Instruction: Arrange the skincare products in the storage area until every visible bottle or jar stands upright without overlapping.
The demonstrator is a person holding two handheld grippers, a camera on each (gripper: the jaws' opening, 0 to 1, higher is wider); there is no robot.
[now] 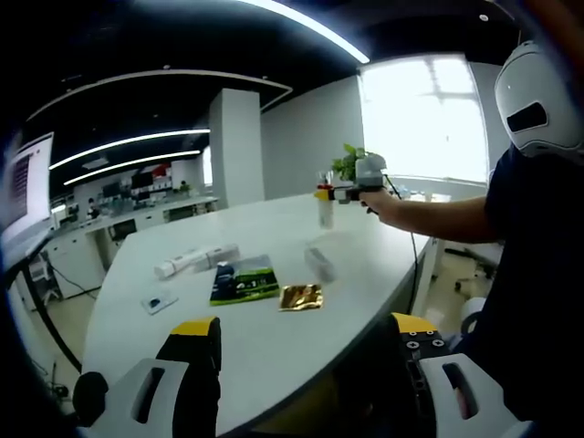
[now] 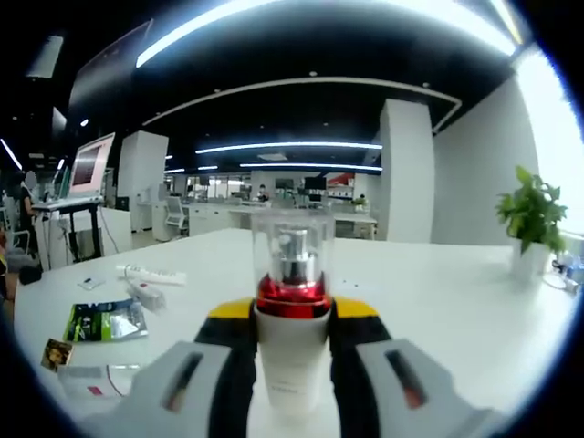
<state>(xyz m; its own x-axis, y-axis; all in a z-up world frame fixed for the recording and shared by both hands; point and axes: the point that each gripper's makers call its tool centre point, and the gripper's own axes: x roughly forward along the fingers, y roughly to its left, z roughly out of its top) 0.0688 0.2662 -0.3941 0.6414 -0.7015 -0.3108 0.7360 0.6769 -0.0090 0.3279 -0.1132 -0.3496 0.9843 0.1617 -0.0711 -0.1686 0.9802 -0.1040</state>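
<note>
The white table [image 1: 274, 356] carries the loose items: a white tube [image 1: 194, 260] lying flat, a green sachet [image 1: 244, 280], a gold sachet [image 1: 301, 297] and a clear bottle on its side [image 1: 319, 263], well apart from the potted plant [image 2: 532, 219] at the far edge. My right gripper [image 2: 292, 365] has its fingers clamped on the pump bottle [image 2: 292, 301], red collar and clear cap, held upright over the table; I judge this the placing step, so next it needs lowering level onto bare table and releasing. My left gripper [image 1: 301, 365] hangs at the near edge, fingers wide apart and holding nothing, best placed for the tube.
</note>
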